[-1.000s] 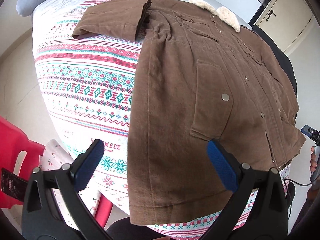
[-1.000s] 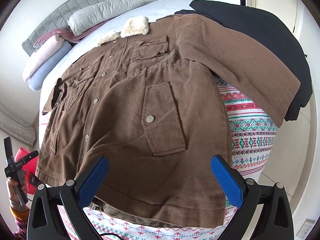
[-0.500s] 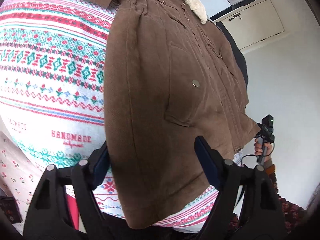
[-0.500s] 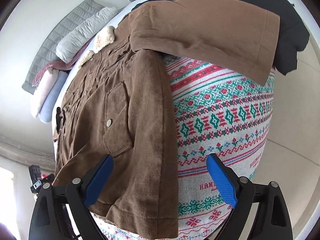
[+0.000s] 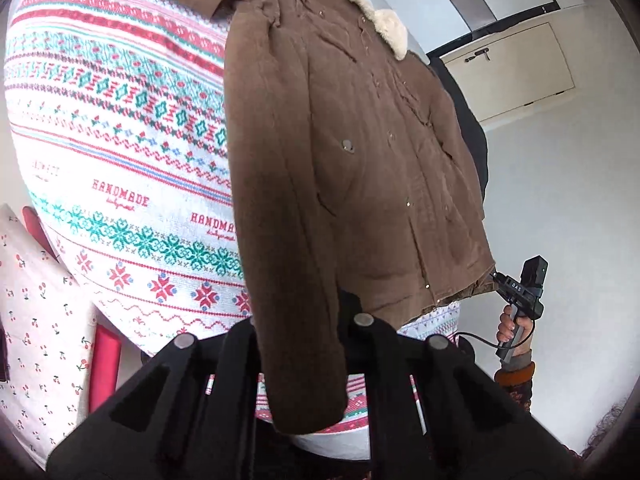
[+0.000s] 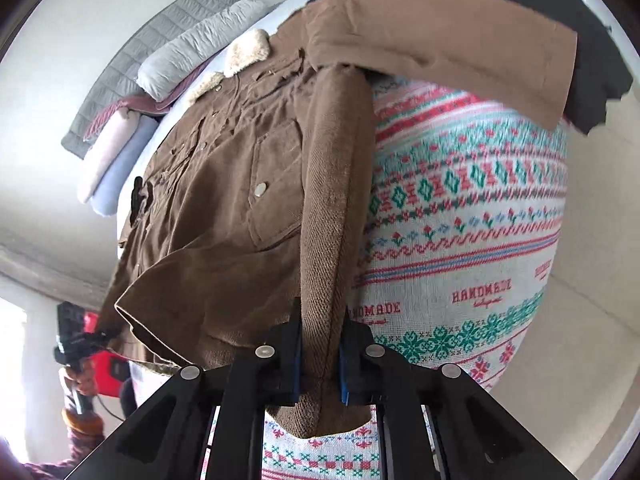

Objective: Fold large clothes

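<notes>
A brown corduroy jacket (image 5: 344,128) with a cream fleece collar (image 5: 390,30) lies face up on a bed, hem hanging over the near edge. My left gripper (image 5: 298,344) is shut on the jacket's lower left hem corner; the cloth hides its pads. My right gripper (image 6: 318,364) is shut on the jacket's (image 6: 224,208) lower right hem corner, blue pads (image 6: 343,376) pressing the fabric. The right gripper also shows in the left wrist view (image 5: 502,280). One sleeve (image 6: 448,44) lies spread to the right.
A patterned knit blanket (image 5: 120,152) covers the bed. A black garment (image 6: 560,20) lies under the right sleeve. Pillows and folded quilts (image 6: 168,72) sit at the headboard. A red chair (image 5: 104,364) and a cherry-print cloth (image 5: 36,320) stand at the left.
Both grippers dropped to the bed's near edge, moved onto the jacket's hem corners and closed on them. They were open one second ago.
</notes>
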`<state>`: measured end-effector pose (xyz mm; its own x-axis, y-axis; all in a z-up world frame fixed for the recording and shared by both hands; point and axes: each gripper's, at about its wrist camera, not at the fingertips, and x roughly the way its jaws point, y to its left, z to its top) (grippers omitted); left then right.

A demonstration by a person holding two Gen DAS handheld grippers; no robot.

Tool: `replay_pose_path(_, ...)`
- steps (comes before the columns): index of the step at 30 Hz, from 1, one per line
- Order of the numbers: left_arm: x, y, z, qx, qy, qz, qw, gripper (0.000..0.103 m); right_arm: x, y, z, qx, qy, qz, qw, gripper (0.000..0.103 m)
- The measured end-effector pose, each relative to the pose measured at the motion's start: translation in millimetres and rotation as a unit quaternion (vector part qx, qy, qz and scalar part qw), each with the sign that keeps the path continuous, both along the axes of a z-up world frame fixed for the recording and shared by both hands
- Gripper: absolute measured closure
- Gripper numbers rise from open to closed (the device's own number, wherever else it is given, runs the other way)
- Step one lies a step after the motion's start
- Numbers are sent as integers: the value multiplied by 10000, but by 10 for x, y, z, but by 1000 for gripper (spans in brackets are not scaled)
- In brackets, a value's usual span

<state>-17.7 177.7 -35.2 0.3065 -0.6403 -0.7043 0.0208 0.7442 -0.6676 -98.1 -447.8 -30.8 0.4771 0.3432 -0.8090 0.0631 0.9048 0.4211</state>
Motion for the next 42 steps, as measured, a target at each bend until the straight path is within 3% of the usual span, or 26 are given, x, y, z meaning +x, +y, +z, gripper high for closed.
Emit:
replay_pose_path(3, -135, 79, 347, 87, -275, 46, 9996, 92, -61, -148, 361, -322, -147, -150, 9993, 94)
replay_pose_path(5, -197, 1, 283, 420, -178, -151, 9988, 92, -81, -190, 434, -731, -112, -98, 9972, 94)
replay_pose_path(7, -260, -10, -36, 504, 238, -260, 9981, 91, -78, -204, 287, -1182, 159, -109, 9928, 94)
replay_pose_path(9, -304, -50, -396, 995, 572, -336, 9928, 86, -72, -218, -43, -1396, 580, -69, 9885, 93)
replay_pose_path(11, -356, -118, -529, 1389, 493, -417, 9882, 80, -95, -218, -351, -1576, 901, -28, 9834, 90)
replay_pose_path(13, -366, -140, -370, 1674, 247, -483, 9844, 72, -133, -216, -362, -1793, 816, -12, 9804, 84)
replay_pose_path(14, -371, -144, -271, 1946, 143, -489, 9796, 61, -142, -234, -286, -1864, 811, -61, 9791, 78)
replay_pose_path(17, -341, -83, 17, 2734, -368, -425, 9603, 39, -158, -257, 28, -2152, 716, -177, 9738, 73)
replay_pose_path(19, -190, 39, 163, 3031, -670, -290, 9502, 27, -111, -202, 290, -2060, 414, -195, 9775, 64)
replay_pose_path(20, -97, 67, 223, 3110, -787, -213, 9469, 24, -74, -143, 381, -1959, 262, -177, 9801, 53)
replay_pose_path(22, 152, 82, 267, 3229, -867, -105, 9424, 24, 26, 51, 530, -1758, 38, 11, 9844, 43)
replay_pose_path(29, 1252, -61, 240, 3641, -1321, 50, 9219, 23, 631, 1034, 637, -1575, 15, 939, 9830, 41)
replay_pose_path(34, 2021, -18, 21, 3655, -1342, 488, 9198, 23, 1035, 1492, 699, -1244, -64, 1165, 9853, 41)
replay_pose_path(36, 2298, 41, 0, 3547, -1375, 672, 9224, 28, 1212, 1640, 690, -1181, -70, 1185, 9859, 41)
replay_pose_path(38, 2485, 86, -17, 3302, -1416, 760, 9301, 34, 1393, 1785, 658, -1209, -71, 1232, 9850, 41)
replay_pose_path(40, 2579, 133, -61, 3191, -1321, 749, 9355, 63, 1553, 1926, 611, -1306, -40, 1293, 9830, 41)
replay_pose_path(41, 2618, 168, -82, 3183, -1214, 696, 9376, 92, 1627, 1984, 581, -1339, -7, 1328, 9821, 41)
replay_pose_path(42, 2627, 219, -65, 3241, -1144, 731, 9362, 94, 1682, 2022, 559, -1348, 26, 1358, 9815, 41)
